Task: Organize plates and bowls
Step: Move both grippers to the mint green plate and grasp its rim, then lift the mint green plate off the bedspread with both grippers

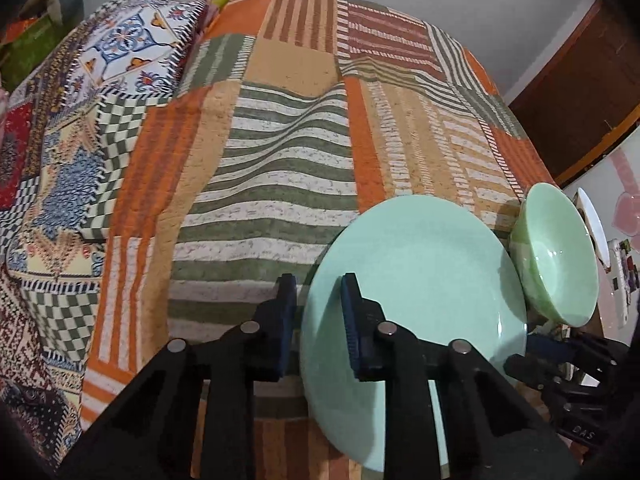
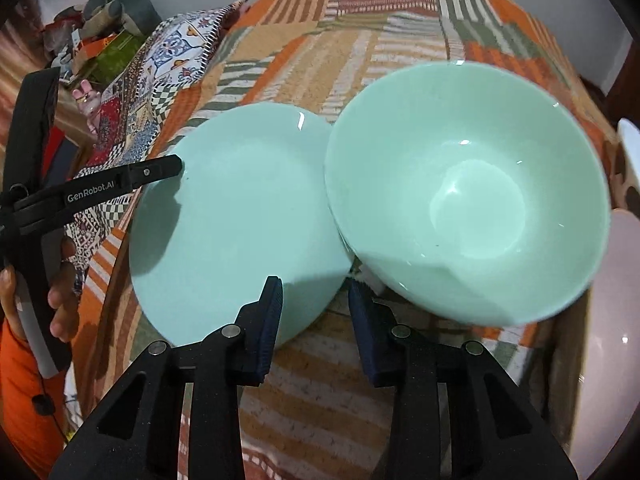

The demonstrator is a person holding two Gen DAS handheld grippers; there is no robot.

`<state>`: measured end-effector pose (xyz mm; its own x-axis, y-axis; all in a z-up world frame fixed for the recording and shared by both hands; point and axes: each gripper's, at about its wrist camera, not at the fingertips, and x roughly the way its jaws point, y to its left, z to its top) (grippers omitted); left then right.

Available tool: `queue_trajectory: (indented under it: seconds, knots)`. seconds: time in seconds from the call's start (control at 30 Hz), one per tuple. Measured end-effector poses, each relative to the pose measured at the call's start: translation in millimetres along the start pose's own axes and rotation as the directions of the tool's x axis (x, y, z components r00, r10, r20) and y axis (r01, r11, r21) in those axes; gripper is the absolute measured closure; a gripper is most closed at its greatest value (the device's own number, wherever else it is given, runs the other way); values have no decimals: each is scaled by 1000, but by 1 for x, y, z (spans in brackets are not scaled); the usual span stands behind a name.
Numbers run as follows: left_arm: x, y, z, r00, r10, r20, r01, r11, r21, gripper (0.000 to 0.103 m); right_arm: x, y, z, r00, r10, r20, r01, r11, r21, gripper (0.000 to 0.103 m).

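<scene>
A mint green plate [image 1: 420,264] lies on the patchwork bedspread [image 1: 280,152]. My left gripper [image 1: 320,320] has its jaws on either side of the plate's left rim, with a gap still showing. The plate also shows in the right wrist view [image 2: 240,232], with the left gripper's finger [image 2: 160,168] at its left edge. A mint green bowl [image 2: 472,196] sits to the right of the plate, tilted and overlapping its rim. My right gripper [image 2: 316,316] is open and empty, just in front of where plate and bowl meet. The bowl shows in the left wrist view [image 1: 556,256].
A patterned quilt [image 1: 80,120] covers the bed's left side. A white dish [image 2: 628,148] and a pale pink dish [image 2: 608,340] lie at the right edge. A wooden door [image 1: 580,92] stands at the far right. Clutter [image 2: 104,28] sits at the back left.
</scene>
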<state>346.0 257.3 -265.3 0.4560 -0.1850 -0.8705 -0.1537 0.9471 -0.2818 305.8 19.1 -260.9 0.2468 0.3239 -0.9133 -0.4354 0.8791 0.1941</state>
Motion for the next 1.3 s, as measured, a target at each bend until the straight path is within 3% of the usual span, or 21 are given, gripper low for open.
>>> queue_trajectory:
  seconds: [0.4, 0.83, 1.1, 1.3]
  knots:
    - [-9, 5, -13, 999, -44, -13, 44, 999, -2, 83, 5, 3, 6, 1000, -14, -11, 15, 1000, 15, 73]
    - [-35, -10, -74, 999, -5, -51, 11, 994, 112, 82, 2, 1, -3, 1000, -3, -20, 2, 999, -37, 74]
    - [-31, 0, -71, 996, -67, -59, 70, 997, 42, 83, 4, 1, -2, 999, 4, -35, -6, 999, -53, 77]
    - [-36, -6, -73, 999, -27, -47, 28, 999, 37, 82, 2, 8, -2, 999, -12, -31, 11, 999, -47, 77]
